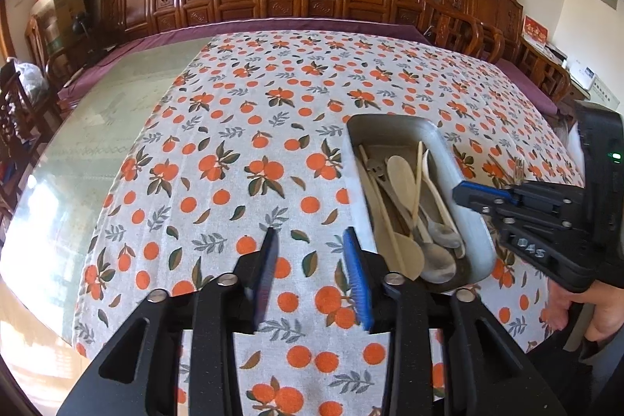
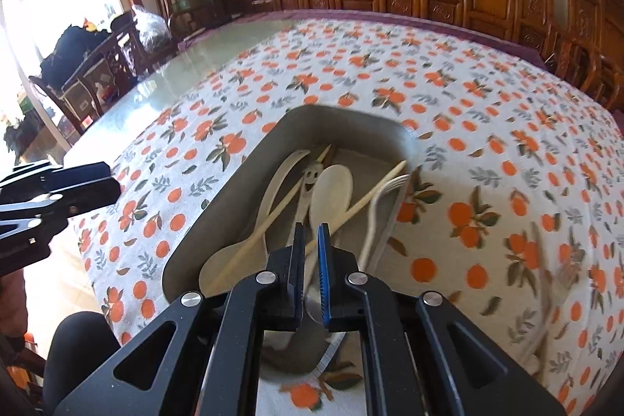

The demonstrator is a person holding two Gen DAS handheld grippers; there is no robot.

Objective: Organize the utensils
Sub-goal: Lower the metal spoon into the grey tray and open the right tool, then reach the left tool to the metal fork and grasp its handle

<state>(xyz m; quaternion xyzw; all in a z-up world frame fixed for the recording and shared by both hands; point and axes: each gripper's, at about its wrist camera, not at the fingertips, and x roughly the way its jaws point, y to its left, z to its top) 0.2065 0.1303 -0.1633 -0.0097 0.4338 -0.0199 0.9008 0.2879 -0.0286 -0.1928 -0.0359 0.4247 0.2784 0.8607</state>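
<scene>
Left tongs [image 1: 312, 240] hang over the orange-print white tablecloth [image 1: 241, 127], their blue-padded fingers [image 1: 357, 275] well apart with nothing between them, only cloth showing in the gap. Just to their right sits the grey rectangular metal tray [image 1: 474, 232], near the front edge of the glass-topped worktop [image 1: 89, 127], long side running away from the front edge.

Inside that tray: a pale wooden rice paddle [image 1: 401, 174], thin bamboo chopsticks [image 1: 384, 213] lying lengthwise, metal spoons [image 1: 438, 260] with bowls at the near end, and a fork [image 1: 375, 169] half buried under the rest. All loosely piled, crossing one another.

Over to the right tongs [image 2: 311, 232] now, poised above the near end of the tray [image 2: 343, 119], with the fingers [image 2: 324, 260] drawn close, a narrow slit left between the pads. Whether they pinch anything, I cannot tell; a blurred pale shape sits behind the gap. From this view a chopstick [image 2: 362, 199] runs diagonally across the tray, and a white fork [image 2: 384, 190] leans against the tray's right wall, smeared by motion. A fork with a smiling-face cut-out [image 2: 310, 178] lies in the middle beside the paddle [image 2: 333, 193].

The cloth covers the right part of the worktop; bare glass shows along the left edge.
</scene>
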